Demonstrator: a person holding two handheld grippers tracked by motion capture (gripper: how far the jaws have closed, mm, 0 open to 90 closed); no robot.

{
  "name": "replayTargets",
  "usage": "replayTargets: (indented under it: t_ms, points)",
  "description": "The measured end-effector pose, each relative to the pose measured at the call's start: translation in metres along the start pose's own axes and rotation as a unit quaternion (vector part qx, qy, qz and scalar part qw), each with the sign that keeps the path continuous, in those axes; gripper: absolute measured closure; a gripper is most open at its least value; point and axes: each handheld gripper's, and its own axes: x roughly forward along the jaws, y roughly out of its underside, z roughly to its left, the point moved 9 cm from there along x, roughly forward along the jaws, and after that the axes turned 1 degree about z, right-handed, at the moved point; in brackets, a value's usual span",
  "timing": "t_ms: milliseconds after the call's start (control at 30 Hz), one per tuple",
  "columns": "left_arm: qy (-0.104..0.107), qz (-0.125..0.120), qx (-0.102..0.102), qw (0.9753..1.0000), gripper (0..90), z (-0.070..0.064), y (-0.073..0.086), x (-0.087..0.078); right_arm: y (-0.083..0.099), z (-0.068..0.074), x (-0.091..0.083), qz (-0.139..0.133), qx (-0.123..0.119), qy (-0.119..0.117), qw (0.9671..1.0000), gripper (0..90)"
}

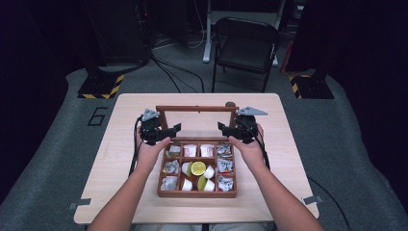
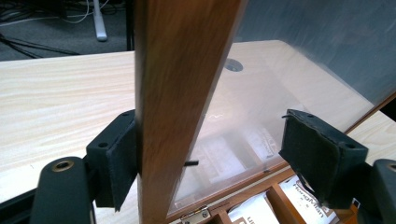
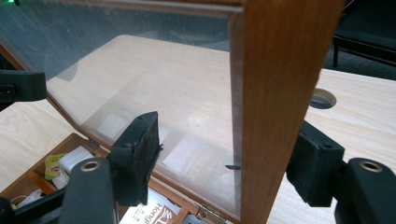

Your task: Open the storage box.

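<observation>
A wooden compartment box (image 1: 197, 194) sits in the middle of the table with its glass-paned lid (image 1: 197, 109) standing upright. It holds tea packets, foil sachets, small white cups and a cut lime (image 1: 198, 168). My left gripper (image 1: 175, 129) straddles the lid's left frame post (image 2: 177, 93), open, with one pad (image 2: 116, 158) against the wood and the other far off behind the glass (image 2: 261, 102). My right gripper (image 1: 222, 127) straddles the right frame post (image 3: 275, 93), open, with its near pad (image 3: 137, 156) clear of the wood.
The pale wooden table (image 1: 130, 144) has a cable hole (image 3: 323, 99) behind the lid. A brass hinge (image 2: 195, 214) joins lid and box. A black folding chair (image 1: 245, 45) and floor cables lie beyond the table's far edge.
</observation>
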Motion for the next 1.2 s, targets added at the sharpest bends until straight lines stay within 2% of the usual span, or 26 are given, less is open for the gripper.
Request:
replayTargets:
  t_ms: [100,267,300,633,800,833,1000,1200]
  points:
    - [0.003,0.010,-0.003,0.9999,23.2,0.002,0.005,0.003,0.002,-0.001,0.002,-0.003,0.003,0.001,1.0000,32.3]
    - [0.000,0.005,0.004,1.0000,23.2,0.002,0.007,0.006,0.008,-0.002,0.006,0.001,0.003,0.001,1.0000,32.2]
    - [0.000,0.004,0.002,1.0000,23.2,0.002,0.008,0.007,0.013,-0.003,0.009,0.009,0.004,0.000,0.9999,32.0]
    - [0.002,0.014,-0.005,0.9999,24.6,0.005,0.021,0.013,0.029,-0.006,0.017,0.027,0.009,0.001,0.9996,32.0]
    - [0.004,0.011,-0.004,0.9999,24.6,0.005,0.021,0.013,0.032,-0.007,0.020,0.024,0.012,0.001,0.9997,31.8]
    - [0.008,0.011,-0.003,0.9999,24.6,0.006,0.023,0.012,0.035,-0.007,0.021,0.025,0.017,-0.001,0.9995,31.7]
    - [0.012,0.013,-0.006,0.9998,24.7,0.008,0.029,0.016,0.039,-0.008,0.023,0.027,0.016,-0.003,0.9995,31.5]
    - [0.007,0.021,-0.006,0.9997,24.8,0.008,0.035,0.018,0.044,-0.007,0.026,0.037,0.020,-0.005,0.9991,30.8]
